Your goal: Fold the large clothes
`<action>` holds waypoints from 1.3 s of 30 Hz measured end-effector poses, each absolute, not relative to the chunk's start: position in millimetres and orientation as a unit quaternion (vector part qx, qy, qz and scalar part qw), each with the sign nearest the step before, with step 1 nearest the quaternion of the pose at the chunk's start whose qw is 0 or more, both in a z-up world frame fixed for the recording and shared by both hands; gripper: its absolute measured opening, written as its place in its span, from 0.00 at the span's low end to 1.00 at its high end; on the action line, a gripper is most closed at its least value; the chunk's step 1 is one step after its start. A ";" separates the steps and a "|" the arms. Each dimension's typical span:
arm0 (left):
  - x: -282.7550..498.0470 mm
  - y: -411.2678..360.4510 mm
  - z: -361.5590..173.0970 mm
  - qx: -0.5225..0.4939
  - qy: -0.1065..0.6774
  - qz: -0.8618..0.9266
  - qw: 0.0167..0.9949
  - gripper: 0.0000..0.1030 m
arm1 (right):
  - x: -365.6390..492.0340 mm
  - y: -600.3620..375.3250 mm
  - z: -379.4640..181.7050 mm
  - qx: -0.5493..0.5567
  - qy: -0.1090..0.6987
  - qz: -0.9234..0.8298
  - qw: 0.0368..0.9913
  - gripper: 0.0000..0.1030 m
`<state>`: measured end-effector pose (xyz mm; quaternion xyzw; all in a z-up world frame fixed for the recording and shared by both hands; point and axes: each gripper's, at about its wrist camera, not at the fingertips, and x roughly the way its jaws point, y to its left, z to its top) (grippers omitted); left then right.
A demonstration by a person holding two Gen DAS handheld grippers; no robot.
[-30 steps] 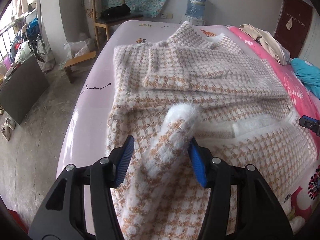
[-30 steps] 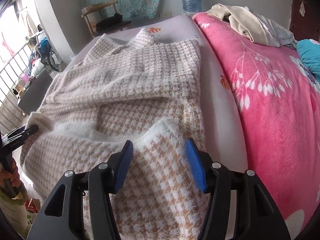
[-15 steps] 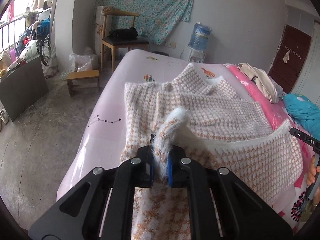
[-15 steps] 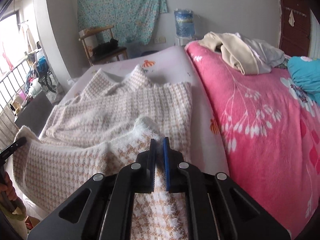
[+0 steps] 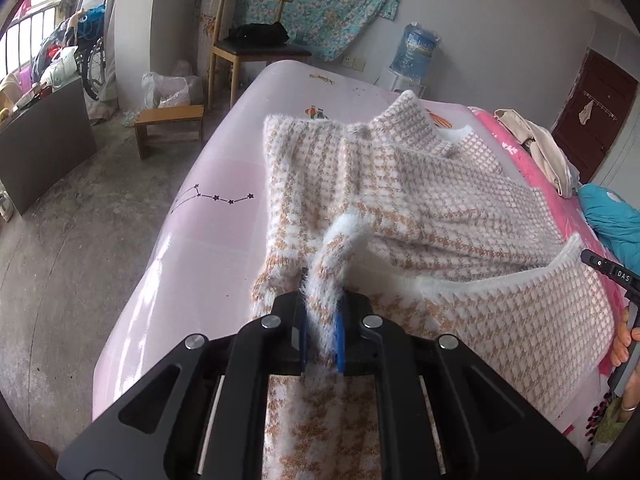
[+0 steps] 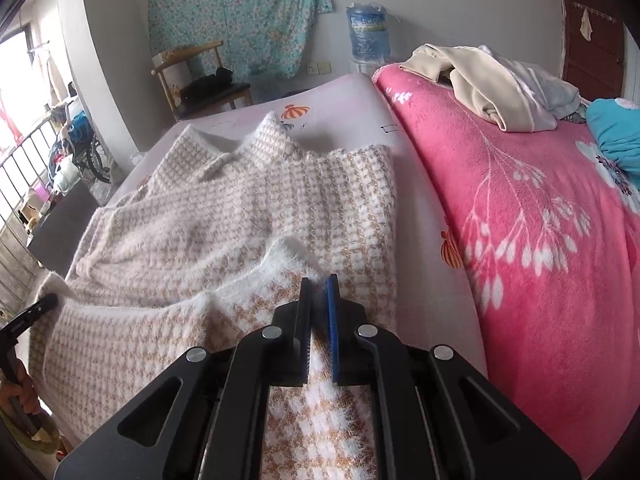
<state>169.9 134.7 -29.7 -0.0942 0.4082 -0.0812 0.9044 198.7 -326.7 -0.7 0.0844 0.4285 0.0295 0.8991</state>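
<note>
Because its lower hem is being lifted for a fold, the fuzzy houndstooth sweater (image 5: 400,184) is lying flat on the pale pink bed (image 5: 224,184) only at its collar end. The left gripper (image 5: 322,332) is clamping one hem corner, its jaws pressed together on a ridge of knit. The right gripper (image 6: 318,328) is pinching the other corner the same way, so the edge is hanging taut between them. A pink floral blanket (image 6: 520,220) is lying just beside the sweater.
</note>
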 end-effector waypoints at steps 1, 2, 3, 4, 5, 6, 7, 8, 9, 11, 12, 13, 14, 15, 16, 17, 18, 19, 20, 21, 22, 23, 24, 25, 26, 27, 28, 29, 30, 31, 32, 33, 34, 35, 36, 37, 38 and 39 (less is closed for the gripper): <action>174.2 135.0 -36.8 -0.099 0.419 -0.080 0.899 0.11 | 201.8 -327.2 -6.8 0.084 0.435 0.028 0.896 0.07; 177.6 135.7 -44.6 -0.104 0.428 -0.078 0.894 0.15 | 204.7 -327.0 -16.2 0.082 0.446 0.024 0.891 0.07; 179.0 137.3 -50.5 -0.112 0.433 -0.077 0.891 0.17 | 206.5 -326.6 -25.2 0.079 0.455 0.021 0.887 0.07; 177.3 139.6 -50.7 -0.121 0.426 -0.081 0.893 0.17 | 206.5 -325.6 -31.5 0.076 0.460 0.019 0.884 0.07; 176.1 140.2 -49.8 -0.122 0.425 -0.082 0.893 0.17 | 204.7 -323.8 -33.4 0.071 0.460 0.016 0.885 0.07; 175.0 140.6 -48.5 -0.123 0.424 -0.082 0.894 0.17 | 202.1 -322.0 -31.7 0.065 0.457 0.012 0.887 0.07; 174.1 141.3 -47.5 -0.126 0.423 -0.084 0.893 0.17 | 199.7 -320.6 -28.6 0.062 0.453 0.010 0.889 0.07; 173.1 142.5 -46.6 -0.132 0.421 -0.089 0.893 0.17 | 197.9 -320.6 -25.8 0.062 0.450 0.009 0.891 0.07; 172.3 143.9 -45.9 -0.137 0.419 -0.094 0.893 0.17 | 196.8 -321.8 -24.3 0.065 0.449 0.010 0.891 0.07; 173.5 147.1 -47.8 -0.145 0.424 -0.096 0.889 0.18 | 197.4 -325.9 -26.2 0.077 0.454 0.013 0.888 0.07; 174.7 149.2 -49.5 -0.154 0.426 -0.098 0.886 0.18 | 198.8 -327.1 -29.1 0.081 0.459 0.015 0.885 0.07; 174.8 152.6 -50.3 -0.163 0.428 -0.099 0.883 0.20 | 200.4 -327.8 -32.4 0.083 0.463 0.018 0.882 0.07; 175.2 154.7 -49.6 -0.171 0.429 -0.101 0.881 0.22 | 201.6 -328.5 -35.0 0.084 0.466 0.020 0.881 0.07; 174.4 157.0 -47.3 -0.181 0.427 -0.104 0.880 0.23 | 201.4 -329.6 -35.1 0.089 0.466 0.022 0.880 0.08; 171.1 160.0 -42.8 -0.189 0.418 -0.105 0.882 0.29 | 200.4 -330.5 -32.9 0.094 0.463 0.025 0.881 0.14; 165.6 162.2 -35.4 -0.192 0.402 -0.104 0.889 0.42 | 198.4 -331.3 -28.9 0.094 0.460 0.026 0.882 0.18; 158.0 164.1 -26.5 -0.190 0.380 -0.100 0.900 0.50 | 194.9 -332.4 -23.6 0.091 0.455 0.022 0.886 0.29; 150.7 164.7 -16.9 -0.188 0.359 -0.101 0.909 0.56 | 190.3 -334.0 -17.0 0.090 0.446 0.018 0.890 0.41; 143.8 164.9 -8.2 -0.186 0.344 -0.105 0.914 0.56 | 184.2 -336.4 -8.7 0.092 0.434 0.017 0.896 0.43; 137.2 162.9 -0.3 -0.184 0.335 -0.114 0.917 0.56 | 177.3 -337.6 -0.2 0.096 0.421 0.023 0.902 0.44; 130.4 159.1 7.6 -0.180 0.327 -0.130 0.918 0.56 | 171.0 -337.2 8.0 0.097 0.412 0.032 0.905 0.44; 122.8 152.1 13.6 -0.171 0.321 -0.153 0.919 0.56 | 163.4 -334.2 15.4 0.097 0.405 0.049 0.908 0.44; 114.8 141.6 18.0 -0.158 0.319 -0.177 0.917 0.56 | 155.2 -328.3 21.3 0.096 0.400 0.073 0.908 0.44; 107.1 128.6 19.9 -0.145 0.322 -0.207 0.913 0.56 | 147.0 -319.4 25.3 0.092 0.400 0.103 0.906 0.44; 100.1 114.5 18.9 -0.133 0.330 -0.240 0.903 0.56 | 138.6 -307.5 26.9 0.082 0.405 0.136 0.901 0.43; 94.4 100.0 15.7 -0.122 0.341 -0.266 0.894 0.56 | 130.0 -293.3 26.0 0.065 0.410 0.164 0.895 0.39; 89.4 84.8 8.8 -0.111 0.355 -0.288 0.882 0.55 | 121.5 -278.8 23.3 0.043 0.418 0.186 0.888 0.32; 85.9 70.8 -0.1 -0.104 0.371 -0.307 0.870 0.55 | 115.0 -263.5 18.0 0.021 0.430 0.208 0.878 0.30; 84.6 57.6 -11.4 -0.099 0.390 -0.319 0.858 0.55 | 110.4 -250.6 10.3 0.004 0.443 0.223 0.868 0.24; 85.1 45.1 -24.6 -0.085 0.412 -0.312 0.852 0.53 | 107.9 -239.8 0.7 -0.009 0.455 0.232 0.860 0.19; 88.1 34.2 -37.8 -0.060 0.431 -0.292 0.852 0.46 | 108.2 -230.9 -9.6 -0.020 0.468 0.233 0.852 0.16; 92.0 27.1 -49.4 -0.036 0.441 -0.271 0.855 0.44 | 111.7 -224.4 -20.4 -0.031 0.480 0.220 0.848 0.13; 96.2 24.7 -56.6 -0.031 0.439 -0.262 0.859 0.44 | 116.1 -220.4 -28.9 -0.037 0.487 0.208 0.847 0.12; 99.5 25.9 -57.4 -0.039 0.429 -0.262 0.863 0.44 | 122.1 -218.1 -36.0 -0.037 0.490 0.198 0.848 0.12; 104.1 26.3 -57.3 -0.044 0.425 -0.259 0.866 0.44 | 126.7 -217.5 -39.4 -0.030 0.487 0.192 0.852 0.12; 107.8 26.3 -56.7 -0.045 0.424 -0.255 0.868 0.44 | 130.6 -217.6 -39.2 -0.020 0.485 0.190 0.853 0.12; 110.4 25.9 -55.2 -0.045 0.422 -0.251 0.870 0.44 | 133.4 -217.7 -38.1 -0.013 0.490 0.186 0.852 0.12; 112.5 26.5 -52.7 -0.045 0.422 -0.248 0.871 0.44 | 133.8 -218.1 -36.8 -0.010 0.493 0.184 0.850 0.12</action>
